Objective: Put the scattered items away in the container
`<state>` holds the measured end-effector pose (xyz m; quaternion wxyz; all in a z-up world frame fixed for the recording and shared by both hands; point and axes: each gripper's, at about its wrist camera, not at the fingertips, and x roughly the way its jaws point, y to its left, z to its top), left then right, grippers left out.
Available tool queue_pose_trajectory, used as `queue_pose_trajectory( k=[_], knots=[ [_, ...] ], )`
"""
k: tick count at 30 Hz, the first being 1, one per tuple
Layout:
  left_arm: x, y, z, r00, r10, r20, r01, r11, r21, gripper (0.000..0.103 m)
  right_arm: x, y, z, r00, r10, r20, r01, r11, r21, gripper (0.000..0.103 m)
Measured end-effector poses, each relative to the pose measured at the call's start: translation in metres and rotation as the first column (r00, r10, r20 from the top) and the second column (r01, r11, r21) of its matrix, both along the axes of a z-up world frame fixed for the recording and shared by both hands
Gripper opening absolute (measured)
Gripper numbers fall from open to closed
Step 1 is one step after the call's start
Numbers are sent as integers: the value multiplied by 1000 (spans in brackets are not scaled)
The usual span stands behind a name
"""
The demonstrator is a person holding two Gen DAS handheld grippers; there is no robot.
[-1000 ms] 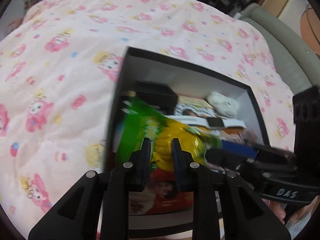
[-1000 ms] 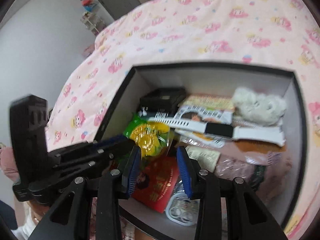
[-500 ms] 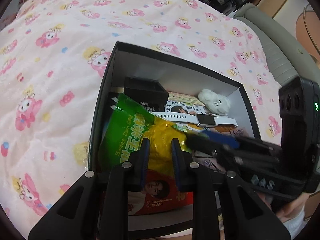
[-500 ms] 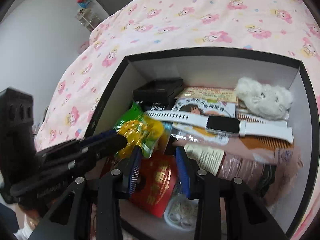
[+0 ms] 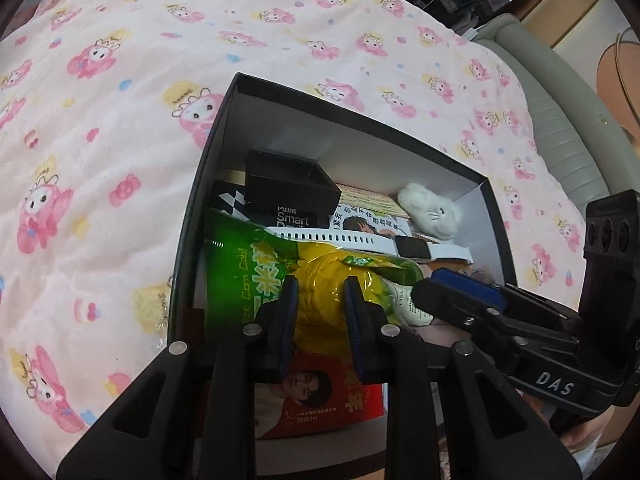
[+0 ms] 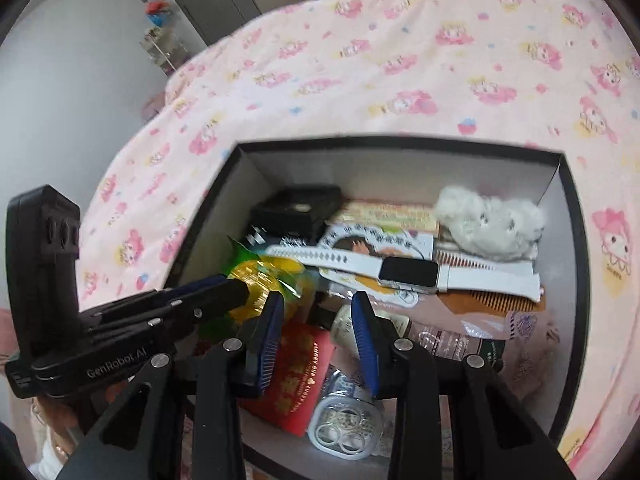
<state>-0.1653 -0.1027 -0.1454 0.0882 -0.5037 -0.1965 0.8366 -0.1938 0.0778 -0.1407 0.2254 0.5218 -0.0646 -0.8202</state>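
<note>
Your left tongs [image 5: 317,292] pinch the yellow middle of a green and yellow snack bag [image 5: 256,276]; both blue pads press into the crinkled film, so the tongs stand narrow and closed on the bag. The bag lies over the near left part of the box [image 5: 208,168], inside its black rim, with its green end toward the left wall and its far edge just under the white watch [image 5: 412,246].

In the right wrist view the same bag [image 6: 266,280] shows as a yellow bulge at the tip of your left tongs [image 6: 236,292], left of and just beyond your right tongs [image 6: 317,300]. Your right tongs stand partly apart with nothing gripped between them; they hang over the near part of the box [image 6: 576,240], above a red packet [image 6: 304,376] and a small white pouch [image 6: 348,326]. The bag touches neither of their pads as far as the view shows.

Other contents of the box:
- a black case [image 6: 298,210] in the far left corner;
- the watch [image 6: 408,271] laid across the middle, over a printed card [image 6: 372,240];
- a white plush toy [image 6: 488,224] at the far right;
- a comb [image 6: 492,300] under the watch strap;
- a clear round case [image 6: 346,426] near the front wall.

The box rests on a bed with a pink cartoon-print cover [image 5: 120,100].
</note>
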Motion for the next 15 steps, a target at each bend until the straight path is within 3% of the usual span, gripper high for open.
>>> queue_pose_trajectory(
  k=[7,11,14,15],
  knots=[
    [-1,6,2,1000,-11,-13,10,999,-34,31,0,5,0,1000,-18,-13,19,1000,24,31],
    [9,10,28,993,-21,-113,15,998,-55,35,6,5,14,997,-33,-70,38,996,78,31],
    [23,15,61,976,-31,-214,13,996,-83,55,21,7,40,986,-47,-160,67,990,125,35],
    [27,18,72,969,-33,-243,10,995,-96,64,28,11,50,981,-65,-181,89,988,123,41]
  ],
)
